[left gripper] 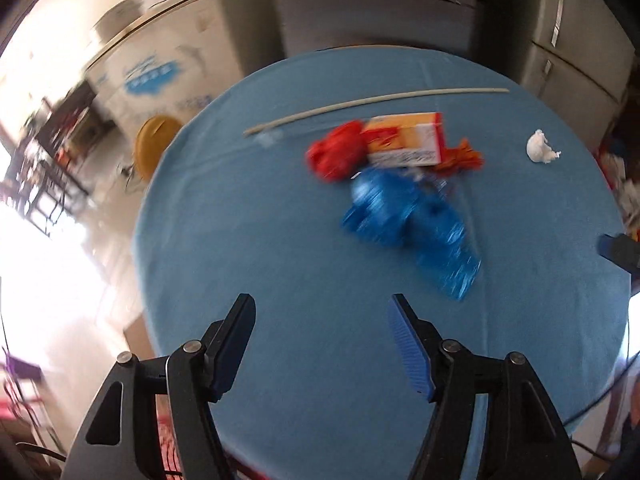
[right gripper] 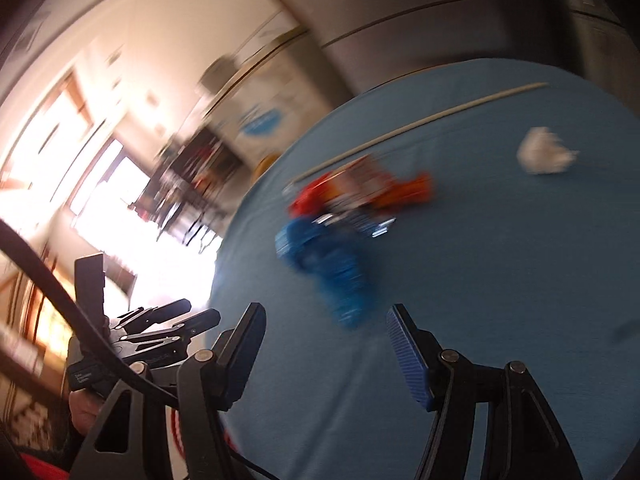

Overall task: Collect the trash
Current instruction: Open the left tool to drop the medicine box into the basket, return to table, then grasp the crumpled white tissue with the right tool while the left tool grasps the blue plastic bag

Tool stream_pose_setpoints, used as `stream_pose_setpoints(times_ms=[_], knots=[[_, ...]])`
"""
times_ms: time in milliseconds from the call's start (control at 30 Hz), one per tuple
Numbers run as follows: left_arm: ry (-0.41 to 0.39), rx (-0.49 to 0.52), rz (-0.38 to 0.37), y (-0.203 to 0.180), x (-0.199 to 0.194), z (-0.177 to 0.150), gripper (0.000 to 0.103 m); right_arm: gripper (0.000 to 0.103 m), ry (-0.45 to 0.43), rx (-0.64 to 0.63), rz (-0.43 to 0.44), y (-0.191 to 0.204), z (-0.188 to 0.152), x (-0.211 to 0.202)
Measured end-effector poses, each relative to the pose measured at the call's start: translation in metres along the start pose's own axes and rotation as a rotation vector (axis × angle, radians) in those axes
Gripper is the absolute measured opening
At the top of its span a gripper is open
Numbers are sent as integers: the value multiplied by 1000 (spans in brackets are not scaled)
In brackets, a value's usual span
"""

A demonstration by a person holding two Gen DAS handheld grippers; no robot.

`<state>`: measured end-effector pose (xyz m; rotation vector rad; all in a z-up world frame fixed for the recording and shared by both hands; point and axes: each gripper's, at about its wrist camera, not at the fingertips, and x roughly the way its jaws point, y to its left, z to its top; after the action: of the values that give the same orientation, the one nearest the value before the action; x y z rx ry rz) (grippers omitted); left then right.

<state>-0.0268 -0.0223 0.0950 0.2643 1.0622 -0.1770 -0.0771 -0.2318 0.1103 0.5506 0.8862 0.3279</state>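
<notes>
A pile of trash lies on the round blue table [left gripper: 260, 240]: a crumpled blue foil wrapper [left gripper: 412, 224], a red crumpled wrapper [left gripper: 336, 152], an orange-and-white carton [left gripper: 408, 140] and an orange wrapper [left gripper: 460, 158]. A white paper wad [left gripper: 540, 146] lies apart at the right. A long pale stick [left gripper: 372, 108] lies behind the pile. My left gripper [left gripper: 322, 344] is open and empty, above the table short of the pile. My right gripper [right gripper: 324, 350] is open and empty, close to the blue wrapper [right gripper: 328, 268]; the paper wad [right gripper: 542, 156] and stick [right gripper: 420, 132] show there too. Both views are blurred.
Grey refrigerators [left gripper: 376, 12] stand behind the table. A white cabinet with a blue logo [left gripper: 152, 76] and a yellow stool [left gripper: 154, 144] stand at the left. Bright windows are at the far left. The left gripper's body [right gripper: 132, 340] shows at the lower left of the right wrist view.
</notes>
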Motion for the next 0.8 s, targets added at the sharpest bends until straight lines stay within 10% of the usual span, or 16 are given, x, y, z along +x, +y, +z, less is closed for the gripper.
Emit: stream_pose_setpoints(times_ms=[800], knots=[[72, 174, -16, -85, 84, 92, 69, 68, -130, 191, -218, -117, 72, -7]])
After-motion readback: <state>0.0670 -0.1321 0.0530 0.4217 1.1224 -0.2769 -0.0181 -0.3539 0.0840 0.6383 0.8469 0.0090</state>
